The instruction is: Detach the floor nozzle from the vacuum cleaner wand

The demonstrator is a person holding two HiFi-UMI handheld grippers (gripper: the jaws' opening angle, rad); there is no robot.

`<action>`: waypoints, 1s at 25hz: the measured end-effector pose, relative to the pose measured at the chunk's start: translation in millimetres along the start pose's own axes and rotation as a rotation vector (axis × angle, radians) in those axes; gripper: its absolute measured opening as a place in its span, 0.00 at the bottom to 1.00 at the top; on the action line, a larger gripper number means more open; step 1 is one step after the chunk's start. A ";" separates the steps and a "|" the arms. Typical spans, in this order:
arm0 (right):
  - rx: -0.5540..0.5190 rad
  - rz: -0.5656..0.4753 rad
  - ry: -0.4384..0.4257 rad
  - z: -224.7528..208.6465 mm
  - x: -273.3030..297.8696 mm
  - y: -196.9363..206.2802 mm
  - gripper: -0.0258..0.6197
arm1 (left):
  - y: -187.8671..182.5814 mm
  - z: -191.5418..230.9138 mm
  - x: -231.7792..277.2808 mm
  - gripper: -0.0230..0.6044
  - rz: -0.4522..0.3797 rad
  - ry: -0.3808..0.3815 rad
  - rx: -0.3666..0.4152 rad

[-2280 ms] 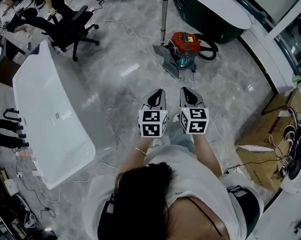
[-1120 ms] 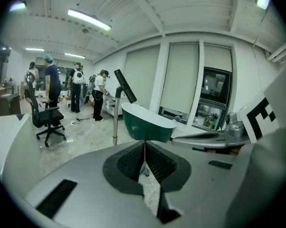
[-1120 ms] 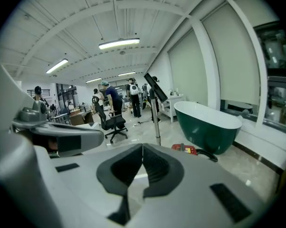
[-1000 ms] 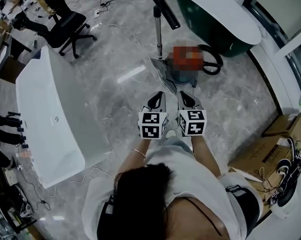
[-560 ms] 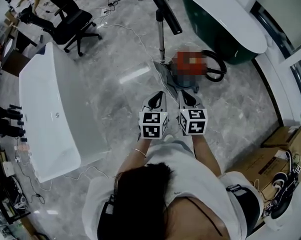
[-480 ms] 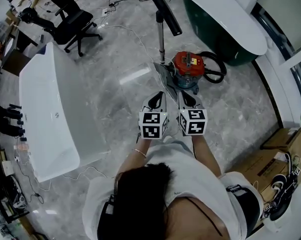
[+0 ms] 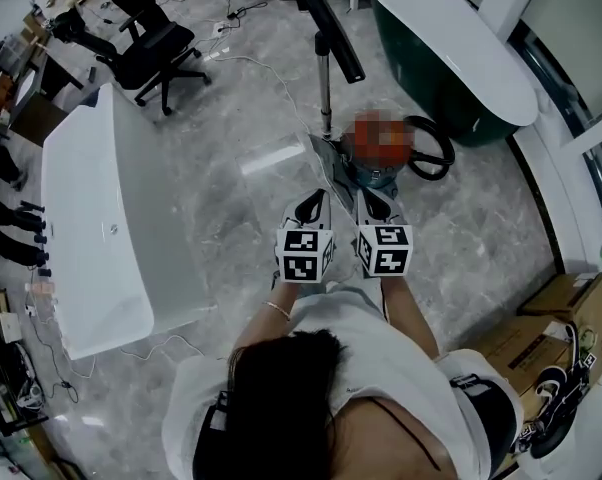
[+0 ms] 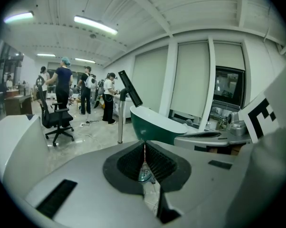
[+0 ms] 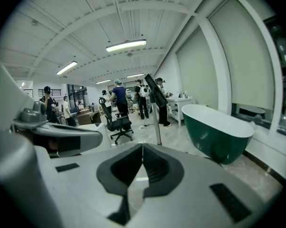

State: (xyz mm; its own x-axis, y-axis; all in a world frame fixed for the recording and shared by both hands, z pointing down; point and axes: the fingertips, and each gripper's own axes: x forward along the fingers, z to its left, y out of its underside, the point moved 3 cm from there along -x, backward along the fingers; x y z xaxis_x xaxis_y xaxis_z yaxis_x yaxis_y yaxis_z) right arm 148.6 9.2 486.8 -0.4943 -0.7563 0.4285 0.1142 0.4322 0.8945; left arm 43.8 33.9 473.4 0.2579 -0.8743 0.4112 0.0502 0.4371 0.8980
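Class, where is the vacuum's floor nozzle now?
Head view, centre: the floor nozzle lies on the floor at the wand's foot, immediately left of the canister.

Chrome wand [image 7: 326, 88] upright, lower end joined to the grey floor nozzle [image 7: 329, 163]
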 end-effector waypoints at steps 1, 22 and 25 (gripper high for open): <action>0.001 0.002 -0.003 -0.1 0.0 0.8 0.06 | 0.6 0.0 0.2 0.05 0.002 -0.003 0.000; -0.025 0.009 -0.016 -3.8 12.7 -3.6 0.06 | -4.7 7.8 13.8 0.05 -0.016 -0.006 -0.012; -0.035 0.009 -0.007 -3.9 17.3 -6.1 0.06 | -3.3 11.6 18.0 0.05 -0.010 -0.002 -0.015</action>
State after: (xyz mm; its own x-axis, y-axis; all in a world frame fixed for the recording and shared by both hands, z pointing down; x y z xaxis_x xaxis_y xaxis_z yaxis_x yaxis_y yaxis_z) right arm 142.7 -8.5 489.3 -0.4994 -0.7486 0.4361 0.1488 0.4218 0.8944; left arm 37.1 14.3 479.6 0.2554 -0.8788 0.4030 0.0674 0.4320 0.8994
